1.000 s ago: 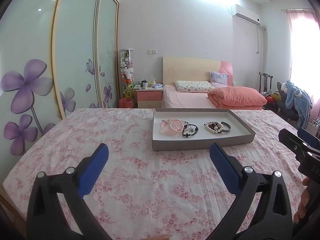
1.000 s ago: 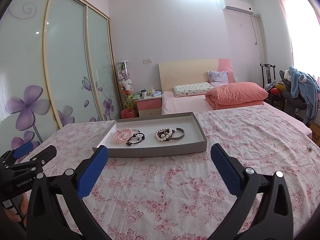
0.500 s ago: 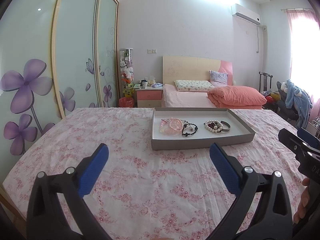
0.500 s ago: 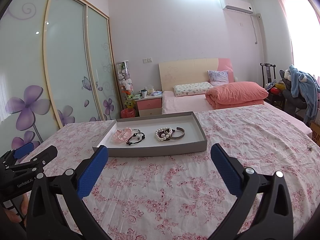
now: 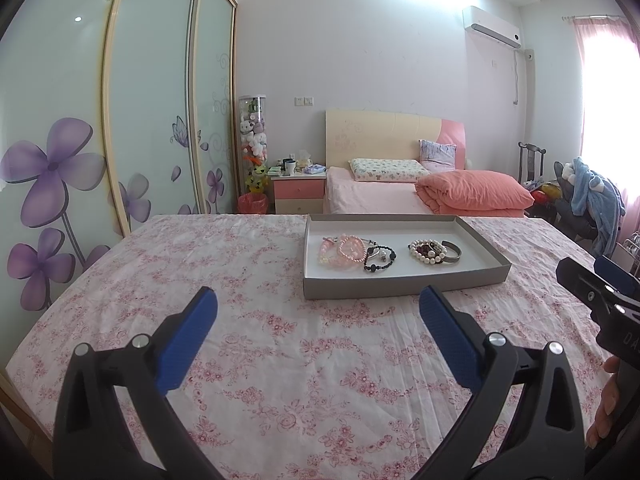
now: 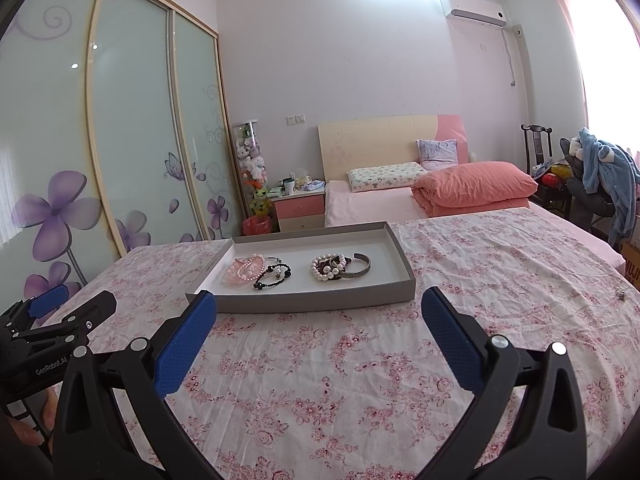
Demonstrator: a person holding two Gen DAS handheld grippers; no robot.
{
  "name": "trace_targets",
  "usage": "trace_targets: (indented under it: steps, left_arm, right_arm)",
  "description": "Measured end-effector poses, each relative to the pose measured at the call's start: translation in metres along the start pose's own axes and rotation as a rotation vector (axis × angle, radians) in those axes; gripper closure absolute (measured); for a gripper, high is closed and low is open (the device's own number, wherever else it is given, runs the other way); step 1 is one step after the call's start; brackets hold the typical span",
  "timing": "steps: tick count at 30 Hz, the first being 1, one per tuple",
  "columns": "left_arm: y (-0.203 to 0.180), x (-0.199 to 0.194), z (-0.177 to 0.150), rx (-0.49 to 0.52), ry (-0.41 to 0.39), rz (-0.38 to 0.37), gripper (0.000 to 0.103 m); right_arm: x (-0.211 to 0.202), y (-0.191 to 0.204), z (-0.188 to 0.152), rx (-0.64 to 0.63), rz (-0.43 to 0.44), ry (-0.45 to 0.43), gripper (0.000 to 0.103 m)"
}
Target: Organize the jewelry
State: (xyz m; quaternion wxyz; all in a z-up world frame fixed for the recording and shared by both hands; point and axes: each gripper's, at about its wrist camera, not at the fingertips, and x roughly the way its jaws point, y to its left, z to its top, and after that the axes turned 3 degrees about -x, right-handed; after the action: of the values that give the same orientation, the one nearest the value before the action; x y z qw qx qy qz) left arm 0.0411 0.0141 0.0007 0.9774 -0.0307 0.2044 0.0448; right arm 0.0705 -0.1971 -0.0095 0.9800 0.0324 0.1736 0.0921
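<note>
A shallow grey tray (image 5: 404,286) (image 6: 320,303) sits on the floral pink cloth, ahead of both grippers. Inside lie pink bead bracelets (image 5: 342,251) (image 6: 245,269), a black bead bracelet (image 5: 380,258) (image 6: 273,276), a pearl bracelet (image 5: 427,253) (image 6: 328,266) and a silver cuff (image 5: 452,251) (image 6: 356,267). My left gripper (image 5: 318,312) hovers open over the cloth, short of the tray's near wall. My right gripper (image 6: 319,314) is open too, its blue pads (image 6: 188,340) wide apart near the tray's front edge. Neither holds anything.
The cloth-covered surface (image 5: 240,320) stretches wide around the tray. A wardrobe with purple flower doors (image 5: 60,168) lines the left. A bed with an orange quilt (image 5: 472,192) and a pink nightstand (image 5: 298,192) stand beyond. A small object (image 6: 621,294) lies on the cloth at far right.
Both views have shifted only slightly; the tray sits a touch nearer in the right wrist view. Both grippers stay open and empty.
</note>
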Motion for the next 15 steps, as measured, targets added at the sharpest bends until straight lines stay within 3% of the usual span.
trace_targets:
  steps: [15]
  left_arm:
    - [-0.001, 0.0, -0.0026, -0.001, 0.003, -0.004, 0.004]
  right_arm:
    - [-0.002, 0.0012, -0.0017, 0.0, 0.002, 0.003, 0.002]
